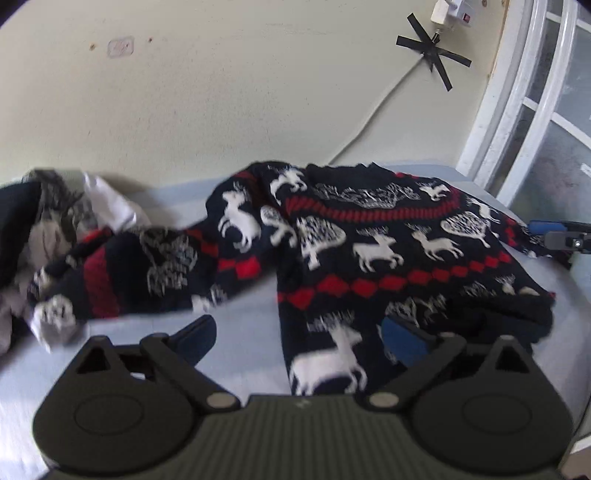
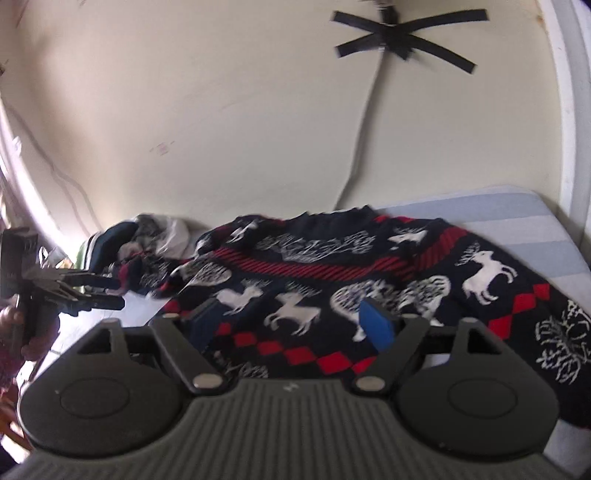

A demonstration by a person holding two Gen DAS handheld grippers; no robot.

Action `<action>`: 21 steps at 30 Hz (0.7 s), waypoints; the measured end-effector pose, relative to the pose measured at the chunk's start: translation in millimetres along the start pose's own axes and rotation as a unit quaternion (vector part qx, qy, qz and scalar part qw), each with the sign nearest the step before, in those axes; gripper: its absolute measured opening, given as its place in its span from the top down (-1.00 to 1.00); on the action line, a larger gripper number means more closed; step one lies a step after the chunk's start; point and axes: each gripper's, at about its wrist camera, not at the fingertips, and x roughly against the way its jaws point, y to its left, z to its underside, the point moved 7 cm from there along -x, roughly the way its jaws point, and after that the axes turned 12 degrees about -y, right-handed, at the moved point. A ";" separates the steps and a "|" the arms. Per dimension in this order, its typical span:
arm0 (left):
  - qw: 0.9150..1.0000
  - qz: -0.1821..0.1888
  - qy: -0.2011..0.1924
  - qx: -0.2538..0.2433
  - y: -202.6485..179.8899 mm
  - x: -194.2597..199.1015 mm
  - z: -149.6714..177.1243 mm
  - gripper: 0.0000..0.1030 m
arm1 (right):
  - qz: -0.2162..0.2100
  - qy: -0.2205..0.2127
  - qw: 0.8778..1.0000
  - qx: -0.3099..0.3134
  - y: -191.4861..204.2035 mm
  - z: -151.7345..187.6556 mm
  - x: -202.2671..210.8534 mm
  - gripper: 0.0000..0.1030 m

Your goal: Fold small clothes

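Black tape cross (image 2: 402, 35) on wall (image 2: 221, 110)

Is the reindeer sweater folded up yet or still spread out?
Mostly spread out. The reindeer sweater lies open on the bed, collar showing, one sleeve stretched sideways and crumpled.

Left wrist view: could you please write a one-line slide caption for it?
Open left gripper above a reindeer-patterned sweater spread on a pale bed, clothes pile beside it.
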 end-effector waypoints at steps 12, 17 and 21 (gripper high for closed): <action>0.998 0.036 0.008 0.048 -24.4 39.5 80.1 -0.74 | -0.025 0.106 0.994 0.029 59.4 59.3 -60.0 -0.68; 0.999 0.036 -0.012 0.033 -33.8 43.6 75.6 -0.54 | -0.026 0.033 0.994 -0.102 32.5 38.5 -41.1 -0.48; 0.999 0.019 -0.013 0.028 -38.1 35.4 78.6 0.48 | 0.023 0.109 0.993 -0.025 42.5 66.5 -70.5 0.19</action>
